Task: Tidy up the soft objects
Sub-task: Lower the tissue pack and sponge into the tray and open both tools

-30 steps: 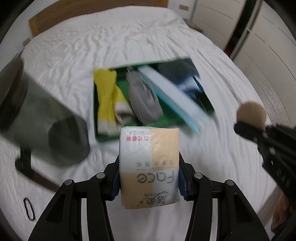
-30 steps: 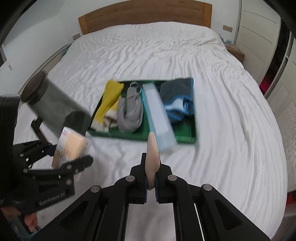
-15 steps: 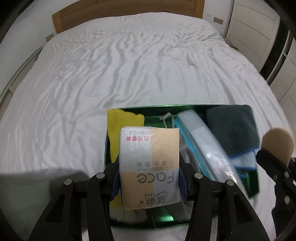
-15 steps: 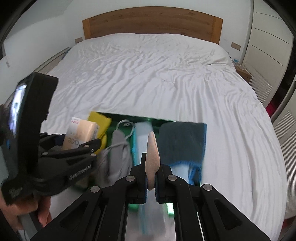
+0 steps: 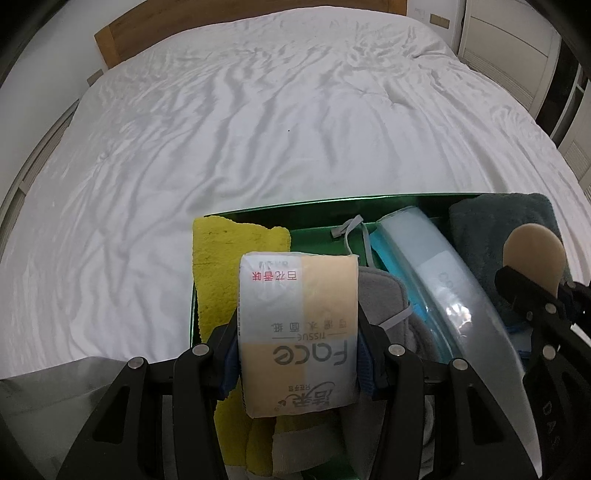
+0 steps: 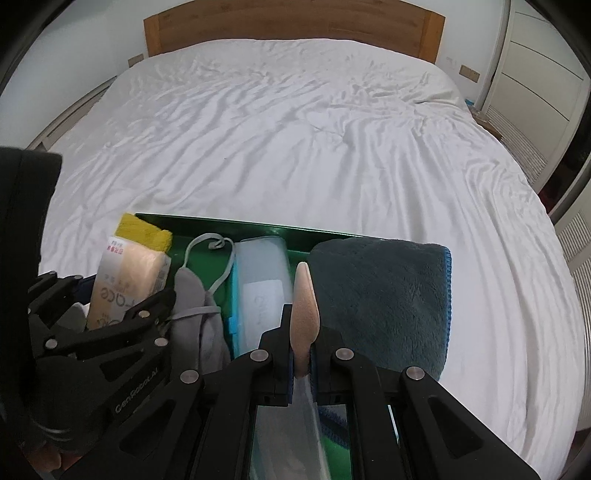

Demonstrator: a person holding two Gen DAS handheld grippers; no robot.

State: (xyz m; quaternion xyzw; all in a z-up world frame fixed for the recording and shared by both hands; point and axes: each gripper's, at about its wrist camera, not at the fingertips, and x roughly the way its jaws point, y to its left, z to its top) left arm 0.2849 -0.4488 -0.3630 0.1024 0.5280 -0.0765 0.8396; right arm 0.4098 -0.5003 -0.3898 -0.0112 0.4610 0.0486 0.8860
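White wrinkled bed (image 5: 258, 140) fills both views, wood headboard (image 6: 291, 26) at far end, white closet doors (image 6: 535, 74) to the right. Green tray (image 6: 229, 223) lies on the sheet under both grippers. Left gripper (image 5: 298, 354) clamps a tissue pack (image 5: 298, 328), held above the yellow cloth (image 5: 221, 258) and grey pouch (image 5: 384, 295). Right gripper (image 6: 304, 328) pinched tight on a beige puff (image 6: 304, 306), over the tray between clear case (image 6: 260, 280) and dark towel (image 6: 384, 295).
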